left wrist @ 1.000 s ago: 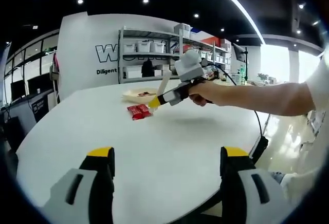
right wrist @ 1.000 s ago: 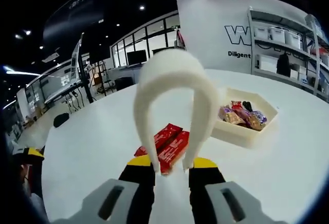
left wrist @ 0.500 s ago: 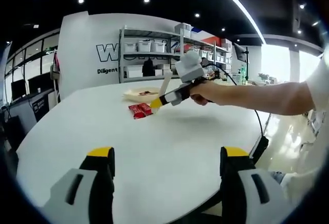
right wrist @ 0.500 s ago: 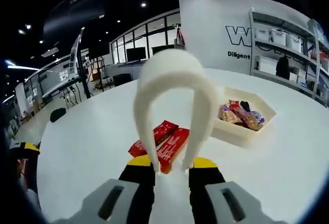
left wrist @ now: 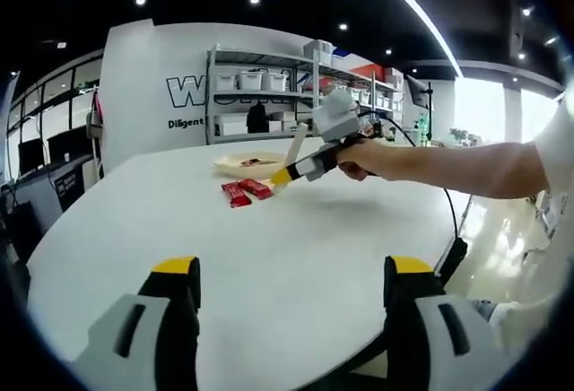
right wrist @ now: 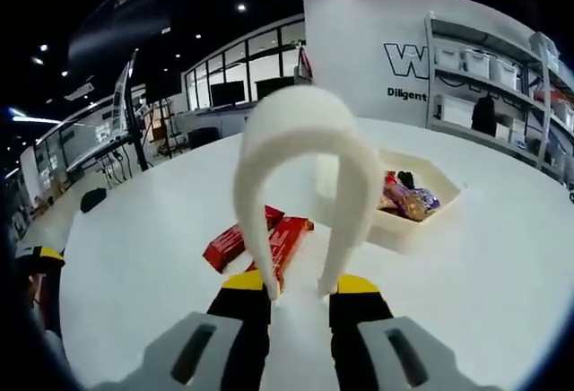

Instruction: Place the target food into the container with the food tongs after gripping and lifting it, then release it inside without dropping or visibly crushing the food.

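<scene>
On the white table: two red snack bars (right wrist: 260, 240) lie side by side, flat, just beside the cream hexagonal container (right wrist: 414, 221).
Container contents: it holds several mixed wrapped snacks; in the right gripper view it sits at about 2 o'clock from the tong tips.
Right gripper (right wrist: 299, 294): its jaws are pressed against the two arms of the white food tongs (right wrist: 303, 153), carrying them with the loop end forward.
Tongs: the tips stand apart, only partly squeezed, with nothing between them; the nearer bar shows through the gap at about 11 o'clock, though I cannot tell if a tip touches it.
Left gripper (left wrist: 285, 283): jaws spread wide and empty, low over the near table edge (left wrist: 269, 301), well apart from the food at its 12 o'clock.
Left gripper view: a hand (left wrist: 363, 156) holds the right gripper tilted down toward the bars.
Step in hand: by my reading, the approach to the grip; no bar is lifted yet.
Next move: lower the tips to straddle one bar across its narrow sides, squeeze only enough to hold, lift clear, then swing toward 2 o'clock over the container.
Risk: the neighbouring bar lies close, so a tip could catch both.
</scene>
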{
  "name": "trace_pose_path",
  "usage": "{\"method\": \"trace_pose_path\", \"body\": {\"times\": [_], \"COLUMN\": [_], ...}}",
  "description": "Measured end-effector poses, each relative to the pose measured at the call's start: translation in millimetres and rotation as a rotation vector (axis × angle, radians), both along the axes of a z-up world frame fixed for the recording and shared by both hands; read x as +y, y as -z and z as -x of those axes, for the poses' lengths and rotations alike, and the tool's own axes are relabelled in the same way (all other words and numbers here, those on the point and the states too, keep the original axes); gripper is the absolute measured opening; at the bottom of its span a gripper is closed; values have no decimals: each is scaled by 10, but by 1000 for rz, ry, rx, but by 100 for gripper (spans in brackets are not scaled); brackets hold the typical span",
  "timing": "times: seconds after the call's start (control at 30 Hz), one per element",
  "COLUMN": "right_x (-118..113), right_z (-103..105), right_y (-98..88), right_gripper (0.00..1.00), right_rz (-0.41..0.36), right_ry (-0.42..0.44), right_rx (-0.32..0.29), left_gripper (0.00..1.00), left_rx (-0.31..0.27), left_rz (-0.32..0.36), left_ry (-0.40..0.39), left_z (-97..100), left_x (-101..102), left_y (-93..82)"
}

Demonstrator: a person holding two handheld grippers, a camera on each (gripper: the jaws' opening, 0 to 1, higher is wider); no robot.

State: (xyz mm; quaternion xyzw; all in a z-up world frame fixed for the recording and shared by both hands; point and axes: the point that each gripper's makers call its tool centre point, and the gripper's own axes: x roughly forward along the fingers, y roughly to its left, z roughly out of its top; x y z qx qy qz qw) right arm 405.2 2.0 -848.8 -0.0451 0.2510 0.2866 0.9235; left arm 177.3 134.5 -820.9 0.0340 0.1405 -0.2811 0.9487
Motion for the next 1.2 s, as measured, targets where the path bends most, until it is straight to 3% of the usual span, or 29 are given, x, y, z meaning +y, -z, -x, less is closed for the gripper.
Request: {"method": "trace_pose_path", "body": {"times": [0.27, 0.43, 0.47, 0.5, 0.6, 1.2], "right_x": [13, 209, 241, 285, 367, 495], "right_z": [-28, -47, -51, -71, -91, -230], "right_y": [-132, -173, -171, -160, -148, -179], "right_gripper": [19, 19, 19, 19, 19, 20], "right_rz": [-32, -35, -33, -31, -27, -21], "right_ry": [9, -10, -13, -19, -23, 9], "right_rx": [-8, -12, -14, -11, -12, -20], "left_gripper": [84, 85, 85, 85, 87, 87], "left_rx": [17, 18, 23, 66, 43, 41], "left_rz": [0, -4, -2, -3, -13, -6], "left_ry": [4, -3, -6, -19, -30, -36], "left_z": [-28, -44, -50, -46, -85, -113], "left_x": [-16, 0, 8, 31, 50, 142], "left_y": [69, 68, 72, 124, 92, 95]}}
